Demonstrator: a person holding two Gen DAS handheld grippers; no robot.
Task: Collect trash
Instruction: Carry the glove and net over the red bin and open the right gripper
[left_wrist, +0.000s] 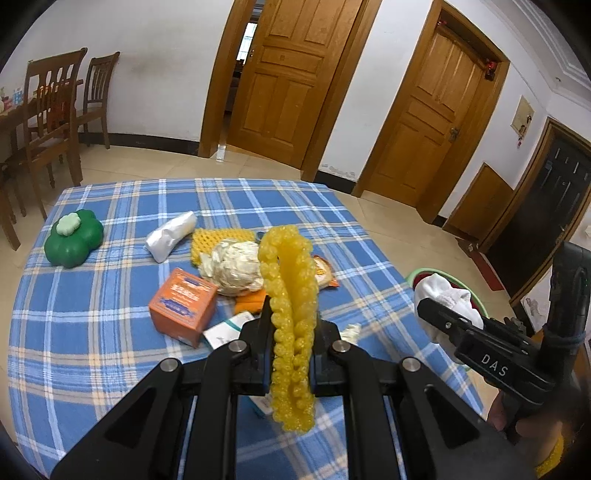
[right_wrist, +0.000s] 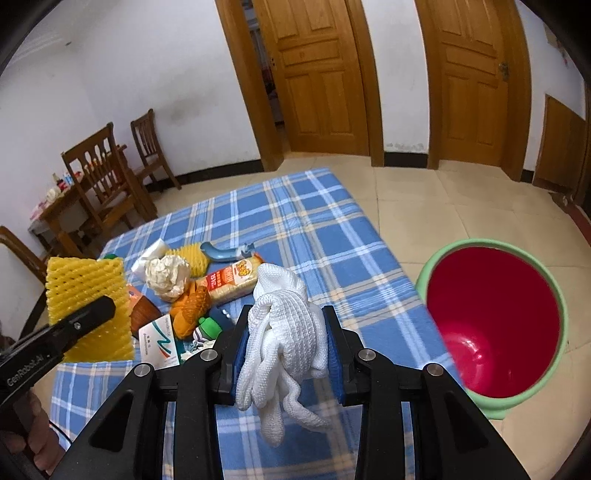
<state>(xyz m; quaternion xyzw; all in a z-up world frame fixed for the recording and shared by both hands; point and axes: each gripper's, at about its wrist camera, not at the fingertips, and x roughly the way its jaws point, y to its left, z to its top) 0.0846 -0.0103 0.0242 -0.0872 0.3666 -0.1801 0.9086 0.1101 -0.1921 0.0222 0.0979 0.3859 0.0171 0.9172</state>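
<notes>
Your left claw (left_wrist: 291, 325) is clenched on one yellow foam fruit-net sleeve (left_wrist: 290, 295), a soft mesh of bubbly cells, held edge-on and lifted clear of the worktop (left_wrist: 110, 369), which wears a blue plaid cloth. Your right claw (right_wrist: 284, 339) grips one white knitted cotton glove (right_wrist: 282, 332), bunched, its limp fingers dangling below the pads.

Just beyond the left claw lies the heap: one orange cardboard box (left_wrist: 183, 306) ahead and to its left, one crumpled cream paper wad (left_wrist: 234, 271) straight ahead, a second yellow foam net (left_wrist: 218, 238) flat beneath that wad, one orange foam net (left_wrist: 251, 301) and one white-and-teal printed carton (left_wrist: 225, 330) right at the claw's tip. Further out to the left sit one silvery-white crinkled plastic wrapper (left_wrist: 170, 234) and one glossy green flower-shaped container (left_wrist: 74, 238).

Beside the right claw, on its right and down on the tiled floor, stands one round plastic bin (right_wrist: 495, 325), pale green outside, red inside. Ahead of that claw lie one orange biscuit packet (right_wrist: 229, 282) and one blue plastic toy (right_wrist: 227, 253).
</notes>
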